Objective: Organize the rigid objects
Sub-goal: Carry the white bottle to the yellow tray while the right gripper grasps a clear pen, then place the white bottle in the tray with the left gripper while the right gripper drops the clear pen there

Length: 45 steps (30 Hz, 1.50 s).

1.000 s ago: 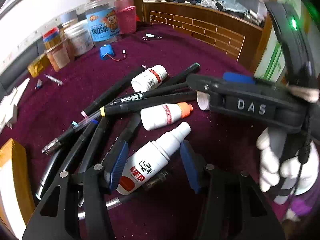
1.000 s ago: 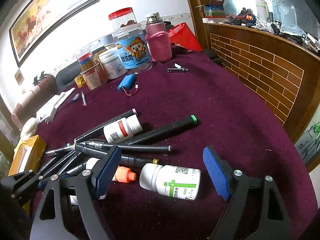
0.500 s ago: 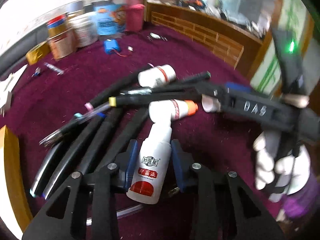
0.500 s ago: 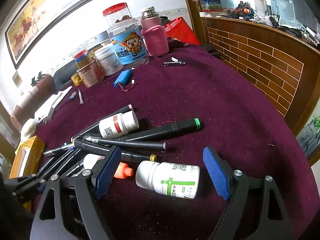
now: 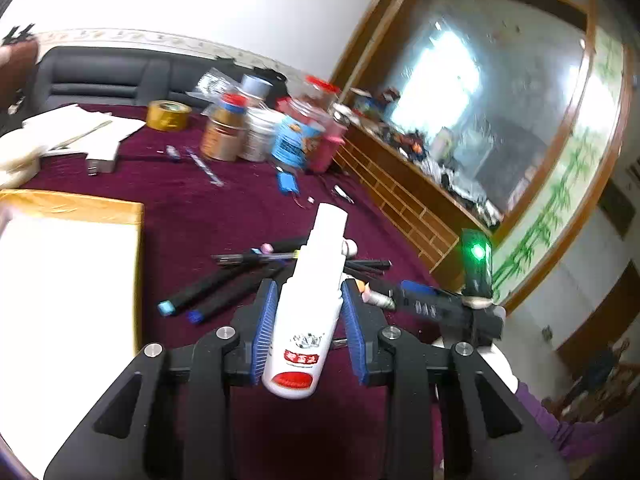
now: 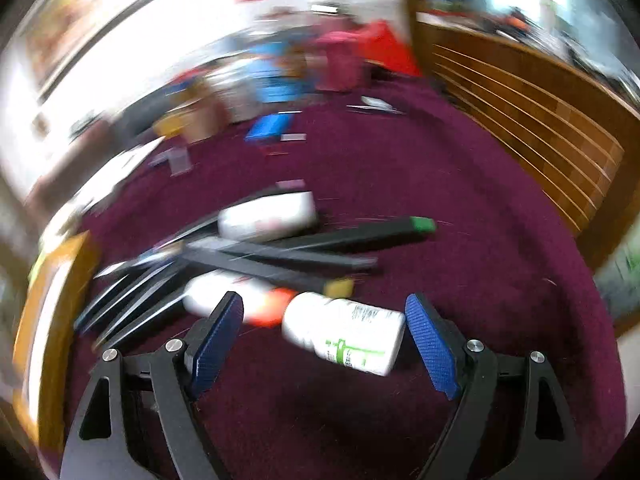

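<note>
My left gripper (image 5: pixel 308 316) is clamped on the white spray bottle (image 5: pixel 306 316), held above the maroon tablecloth (image 5: pixel 224 208). Right gripper (image 6: pixel 324 336) is spread wide around a white pill bottle (image 6: pixel 344 334) lying near the pens (image 6: pixel 280 256). Jars (image 5: pixel 256 136) far left, sofa (image 5: pixel 104 80) behind.

jaws closed, spray bottle (image 5: pixel 308 304) apparently lifted

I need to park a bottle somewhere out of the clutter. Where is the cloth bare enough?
Bare cloth runs from the green-capped marker to the brick-pattern ledge. A second patch lies between the yellow-edged box and the jars. The pen pile is crowded.
</note>
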### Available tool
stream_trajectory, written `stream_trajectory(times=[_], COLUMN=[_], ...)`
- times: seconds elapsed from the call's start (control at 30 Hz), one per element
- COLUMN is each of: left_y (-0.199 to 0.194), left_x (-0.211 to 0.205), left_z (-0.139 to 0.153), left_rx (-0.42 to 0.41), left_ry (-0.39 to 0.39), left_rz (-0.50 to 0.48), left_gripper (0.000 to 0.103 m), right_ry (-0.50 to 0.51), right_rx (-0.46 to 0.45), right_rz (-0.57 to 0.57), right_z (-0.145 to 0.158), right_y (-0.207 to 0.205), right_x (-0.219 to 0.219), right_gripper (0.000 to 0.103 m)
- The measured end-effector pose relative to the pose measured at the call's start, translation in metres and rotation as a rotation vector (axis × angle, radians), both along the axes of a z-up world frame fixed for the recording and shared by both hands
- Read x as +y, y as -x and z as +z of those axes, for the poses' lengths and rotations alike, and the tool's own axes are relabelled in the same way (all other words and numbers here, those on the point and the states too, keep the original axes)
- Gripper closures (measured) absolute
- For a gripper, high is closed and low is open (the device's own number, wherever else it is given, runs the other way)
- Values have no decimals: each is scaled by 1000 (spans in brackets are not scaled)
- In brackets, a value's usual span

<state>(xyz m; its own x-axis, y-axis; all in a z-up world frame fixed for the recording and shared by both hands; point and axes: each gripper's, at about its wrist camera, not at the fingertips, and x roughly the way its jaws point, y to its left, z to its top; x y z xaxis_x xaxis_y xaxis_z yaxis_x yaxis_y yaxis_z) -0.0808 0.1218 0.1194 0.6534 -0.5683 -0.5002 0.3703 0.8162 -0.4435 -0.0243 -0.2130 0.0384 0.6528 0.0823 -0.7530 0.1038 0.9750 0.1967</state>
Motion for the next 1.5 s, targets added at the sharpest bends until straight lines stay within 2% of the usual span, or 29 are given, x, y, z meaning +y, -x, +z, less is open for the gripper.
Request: stream_trajectory(times=[0.1,0.2,0.27,0.37,0.4,0.43,0.47,0.5,0.53,0.57,0.7,0.8,0.93,1.1,1.2,1.27,1.33,1.4,1.5], left_y=[5,10,14,25,27,28,29,31,34,38,46,42,25,15,6,1,-1,-3,4], left_x=[27,44,54,70,73,76,78,78,73,70,31,13,2,2,-9,-20,-37,-50,-51], left_z=[-3,-15,-19,-20,-21,-21,-23,-24,-24,-24,-36,-50,-77,-80,-82,-84,-89,-99,-98], left_rx=[9,38,44,34,32,33,36,40,38,35,52,91,189,196,183,178,168,201,194], left_ry=[25,53,60,71,72,75,77,72,53,32,-133,-203,-326,-365,-424,-458,-526,-551,-476], left_rz=[54,96,112,138,141,145,142,125,106,94,30,18,98,153,155,134,99,62,5], left_gripper=[74,77,79,79,79,79,79,79,79,78,78,78,78,76,64,38,24,24,26], right_ry=[96,158,221,274,298,324,301,279,235,243,264,264,258,217,199,188,175,165,166], right_rx=[-9,36,53,83,103,127,111,126,138,138,127,125,123,120,115,111,108,106,106], right_rz=[242,528,614,732,748,761,768,780,784,774,759,751,732,709,704,701,698,696,697], right_z=[17,11,3,-13,-20,-27,-26,-27,-26,-26,-29,-29,-28,-27,-27,-28,-28,-28,-28], right_y=[13,16,18,21,21,20,20,20,18,17,27,26,33,35,34,33,33,34,36], right_x=[56,121,148,181,186,190,186,184,180,179,178,179,174,168,167,166,164,162,161], right_gripper=[23,24,25,40,48,57,63,75,81,82,85,87,87,87,87,86,86,86,86])
